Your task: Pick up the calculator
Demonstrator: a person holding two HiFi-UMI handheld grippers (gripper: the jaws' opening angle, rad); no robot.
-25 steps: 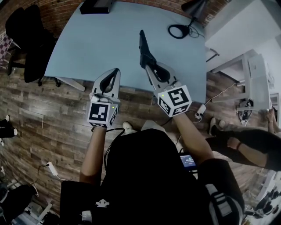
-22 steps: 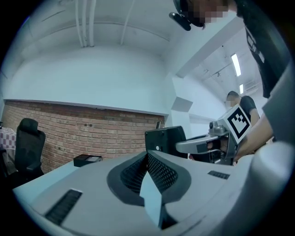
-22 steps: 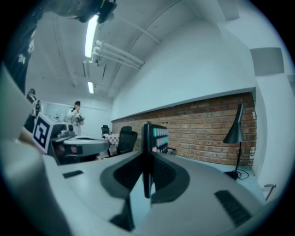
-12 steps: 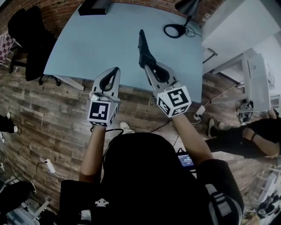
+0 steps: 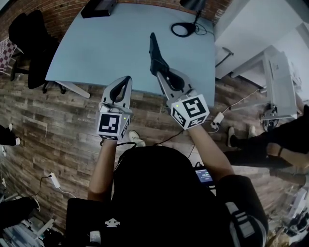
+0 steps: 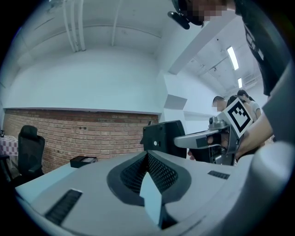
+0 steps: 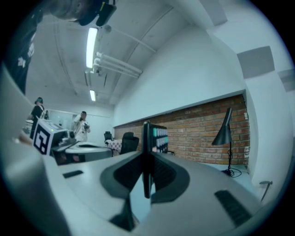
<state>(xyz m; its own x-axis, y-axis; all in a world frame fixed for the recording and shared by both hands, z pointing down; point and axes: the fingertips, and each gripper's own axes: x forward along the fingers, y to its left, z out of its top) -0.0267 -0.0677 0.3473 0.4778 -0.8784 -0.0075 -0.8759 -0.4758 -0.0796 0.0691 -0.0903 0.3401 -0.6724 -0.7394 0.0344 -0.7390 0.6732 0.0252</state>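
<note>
The calculator (image 5: 154, 52) is a thin dark slab standing on edge, lifted above the light blue table (image 5: 106, 43), with my right gripper (image 5: 161, 72) shut on its lower end. In the right gripper view the calculator (image 7: 156, 136) rises from between the jaws (image 7: 146, 161), its coloured keys facing right. My left gripper (image 5: 127, 78) hangs level to the left of it, just off the table's front edge, shut with nothing in it. From the left gripper view the calculator (image 6: 163, 136) shows its dark back, with the right gripper (image 6: 203, 138) behind it, past my closed left gripper (image 6: 148, 159).
A black lamp's round base (image 5: 182, 30) and cable sit at the table's far right. A black box (image 5: 96, 7) lies at the far edge. Black chairs (image 5: 29, 43) stand to the left on the wooden floor. Another person's legs (image 5: 270, 144) are at the right.
The table and lamp have slid left and slightly up in the head view, while both grippers keep their place in it. The calculator stays clamped in the right gripper.
</note>
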